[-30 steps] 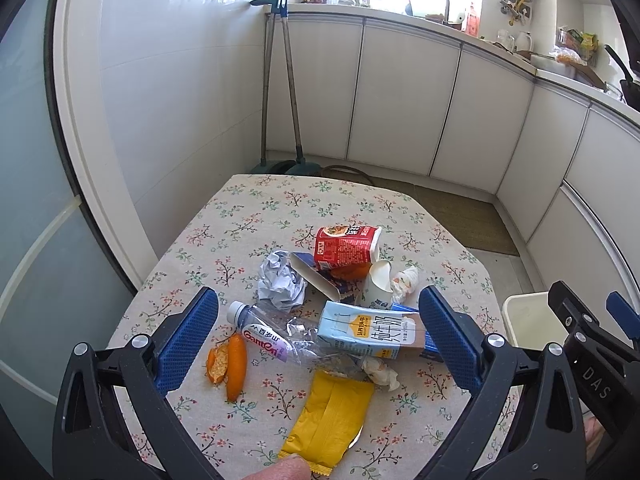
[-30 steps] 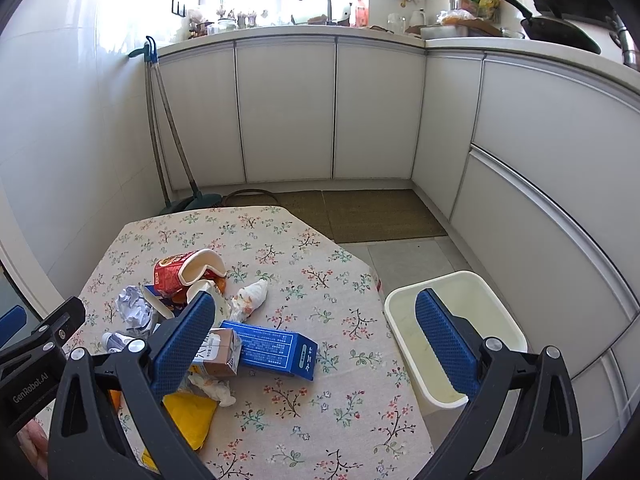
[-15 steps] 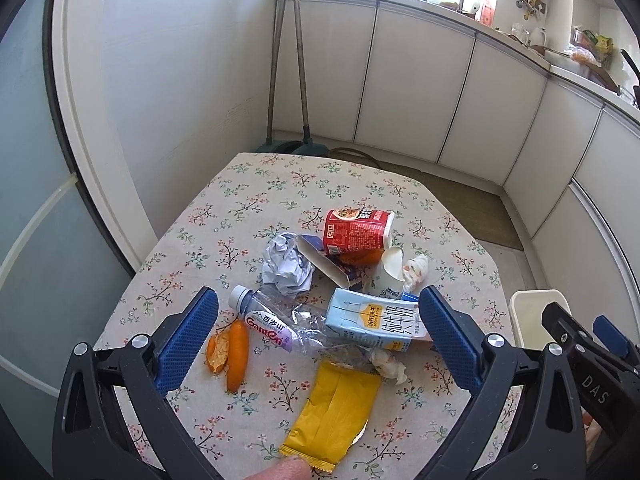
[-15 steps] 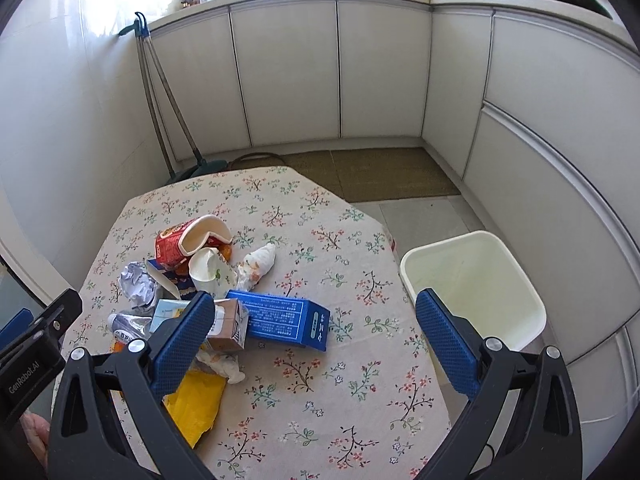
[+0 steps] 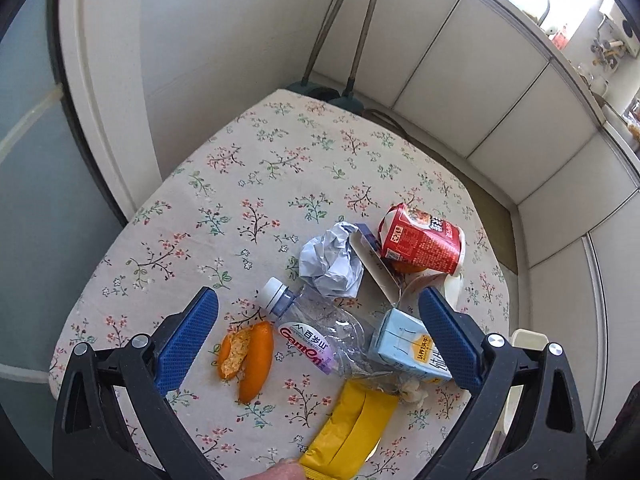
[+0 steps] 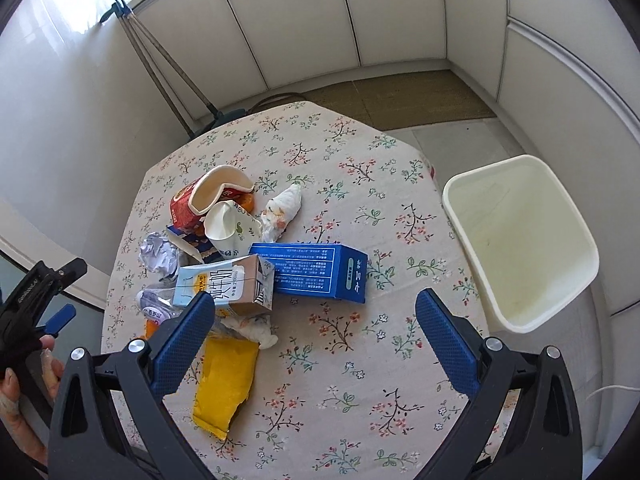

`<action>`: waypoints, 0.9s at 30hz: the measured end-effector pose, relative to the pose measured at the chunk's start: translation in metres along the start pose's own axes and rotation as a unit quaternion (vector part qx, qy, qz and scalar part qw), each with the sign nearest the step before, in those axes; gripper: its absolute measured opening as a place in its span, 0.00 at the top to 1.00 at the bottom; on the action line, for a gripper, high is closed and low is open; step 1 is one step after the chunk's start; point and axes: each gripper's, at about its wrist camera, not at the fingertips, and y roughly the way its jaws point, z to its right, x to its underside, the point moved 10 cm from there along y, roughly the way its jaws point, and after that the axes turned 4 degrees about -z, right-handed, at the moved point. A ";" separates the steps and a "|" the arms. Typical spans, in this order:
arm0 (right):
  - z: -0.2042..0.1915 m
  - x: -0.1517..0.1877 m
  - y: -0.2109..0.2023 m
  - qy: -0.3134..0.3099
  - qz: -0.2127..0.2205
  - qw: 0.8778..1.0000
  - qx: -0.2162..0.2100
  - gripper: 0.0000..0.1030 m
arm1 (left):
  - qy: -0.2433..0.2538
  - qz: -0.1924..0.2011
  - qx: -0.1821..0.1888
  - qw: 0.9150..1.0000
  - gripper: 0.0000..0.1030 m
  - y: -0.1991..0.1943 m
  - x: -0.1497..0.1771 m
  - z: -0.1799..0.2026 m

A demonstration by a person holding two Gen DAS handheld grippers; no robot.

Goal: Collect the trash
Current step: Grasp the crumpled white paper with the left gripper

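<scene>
Both tools are released and hold nothing: the left gripper (image 5: 318, 338) hangs with its jaws wide apart over the crushed plastic bottle (image 5: 316, 332), and the right gripper (image 6: 316, 334) hangs spread wide over the near part of the table (image 6: 360, 380), close to the blue box (image 6: 310, 272).

The trash lies in one tight heap on the left part of the floral cloth, and the white bin (image 6: 520, 240) stands on the floor just beside the table's right edge, with nothing visible inside.

The main risk is the crowding. The bottle touches the milk carton (image 5: 408, 350) and lies close to the orange peel (image 5: 248, 354), so a closing jaw could likely push a neighbour away or catch two things. The bottle is thin and already crushed, so it may slip or buckle. The yellow packet (image 6: 226, 388) lies flat and near the edge, probably hard to pinch and easy to push off.

Farther away are the crumpled paper (image 5: 332, 260), the red cup (image 5: 420, 240), a paper cup (image 6: 228, 226) and a tissue (image 6: 282, 210). The carton partly overlaps the blue box, which could likely shift when one is lifted.
</scene>
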 end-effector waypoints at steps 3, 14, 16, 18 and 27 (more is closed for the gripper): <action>0.002 -0.001 0.002 0.013 -0.015 1.000 -0.014 0.05 | -0.018 -0.052 0.054 0.997 0.07 0.026 0.001 -0.003; 0.007 -0.003 0.021 0.036 -0.038 0.998 -0.030 0.05 | -0.013 -0.111 0.037 0.993 0.07 0.090 -0.004 -0.010; 0.004 -0.004 0.027 0.044 -0.040 0.997 -0.048 0.05 | -0.003 -0.109 0.033 0.993 0.07 0.099 -0.008 -0.004; 0.004 -0.003 0.032 0.044 -0.045 0.997 -0.049 0.05 | 0.003 -0.107 0.034 0.994 0.15 0.107 -0.012 0.001; -0.008 -0.009 0.045 0.053 -0.042 0.993 -0.099 0.05 | 0.017 -0.121 0.055 0.991 0.78 0.128 -0.017 0.009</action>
